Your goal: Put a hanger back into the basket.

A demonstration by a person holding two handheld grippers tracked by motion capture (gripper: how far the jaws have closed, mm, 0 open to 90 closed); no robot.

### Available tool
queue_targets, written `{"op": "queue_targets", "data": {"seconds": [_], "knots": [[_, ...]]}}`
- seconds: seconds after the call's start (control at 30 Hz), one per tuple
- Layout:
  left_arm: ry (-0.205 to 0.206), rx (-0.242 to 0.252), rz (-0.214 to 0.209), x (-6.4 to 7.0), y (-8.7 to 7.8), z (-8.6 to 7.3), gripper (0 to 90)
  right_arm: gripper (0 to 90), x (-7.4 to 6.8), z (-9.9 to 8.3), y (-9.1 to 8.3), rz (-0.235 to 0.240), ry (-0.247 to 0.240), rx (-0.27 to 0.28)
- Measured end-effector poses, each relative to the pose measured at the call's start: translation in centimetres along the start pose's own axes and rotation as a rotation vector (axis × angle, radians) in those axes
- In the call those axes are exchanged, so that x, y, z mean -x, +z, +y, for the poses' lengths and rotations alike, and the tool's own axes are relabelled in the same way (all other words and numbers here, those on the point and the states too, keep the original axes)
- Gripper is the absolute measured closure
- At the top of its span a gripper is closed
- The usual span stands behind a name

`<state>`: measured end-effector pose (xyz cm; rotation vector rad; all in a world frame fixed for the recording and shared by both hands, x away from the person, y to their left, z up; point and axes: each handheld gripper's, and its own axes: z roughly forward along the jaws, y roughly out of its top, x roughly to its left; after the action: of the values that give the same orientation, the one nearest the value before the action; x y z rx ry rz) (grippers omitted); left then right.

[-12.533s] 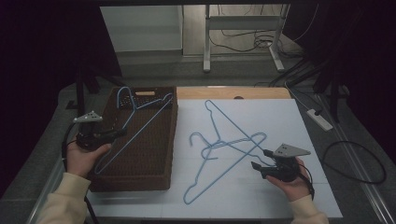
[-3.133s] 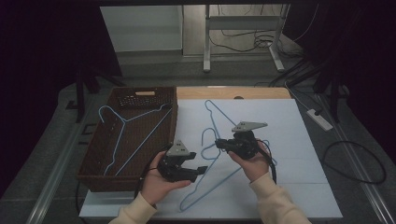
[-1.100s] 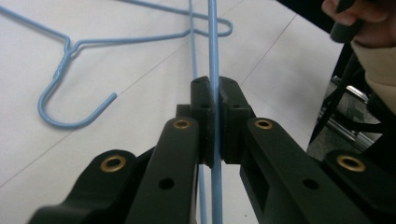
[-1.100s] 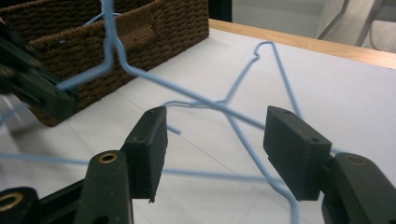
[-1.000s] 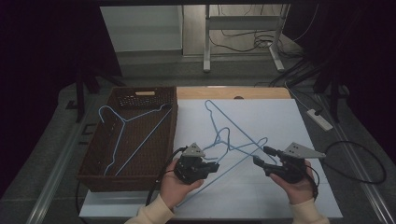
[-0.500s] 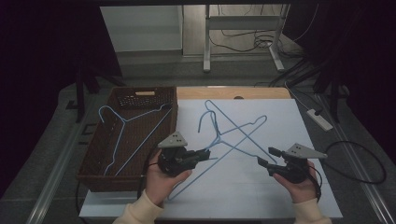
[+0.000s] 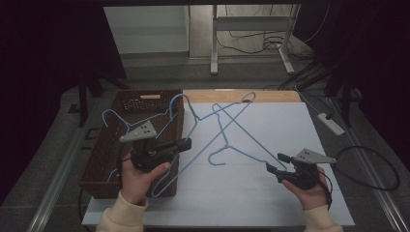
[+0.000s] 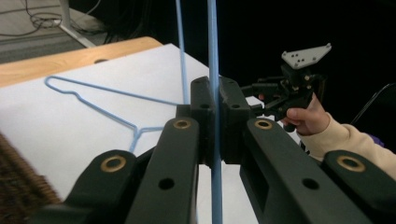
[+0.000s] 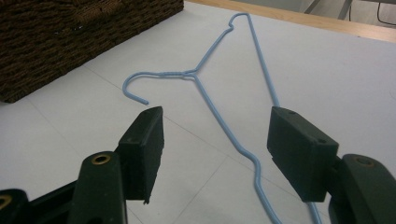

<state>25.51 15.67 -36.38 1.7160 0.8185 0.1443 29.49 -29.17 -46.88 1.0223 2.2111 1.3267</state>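
Jaws of my left gripper (image 7: 186, 143) pinch the lifted blue wire hanger (image 7: 193, 145) beside the wicker basket (image 7: 104, 169); it looks light, springy and slippery, so I'd grip near the twisted neck. Right gripper (image 7: 274, 163) gapes over the second hanger (image 9: 224, 126) flat on the table.

Power strip (image 7: 330, 123) on floor; metal desk legs (image 7: 213, 38) behind table.

Left gripper (image 7: 186, 143) fingers clamped shut, right gripper (image 7: 274, 163) fingers spread apart
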Motion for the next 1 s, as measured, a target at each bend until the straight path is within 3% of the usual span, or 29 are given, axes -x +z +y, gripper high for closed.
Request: {"op": "queue_targets", "data": {"seconds": [0.13,0.47,1.0], "knots": [[0.011,-0.002,0.044,-1.0,-1.3,0.2,86.1,37.6,0.0,-0.1,0.1,0.0,0.002,-0.006],[0.001,-0.008,0.098,-4.1,-4.0,0.0,86.1,37.6,0.1,-0.3,0.4,0.003,-0.001,-0.02],[-0.009,-0.007,0.227,-8.5,-8.0,-1.1,86.1,37.4,0.1,-0.4,0.6,0.003,-0.003,-0.028]]}}
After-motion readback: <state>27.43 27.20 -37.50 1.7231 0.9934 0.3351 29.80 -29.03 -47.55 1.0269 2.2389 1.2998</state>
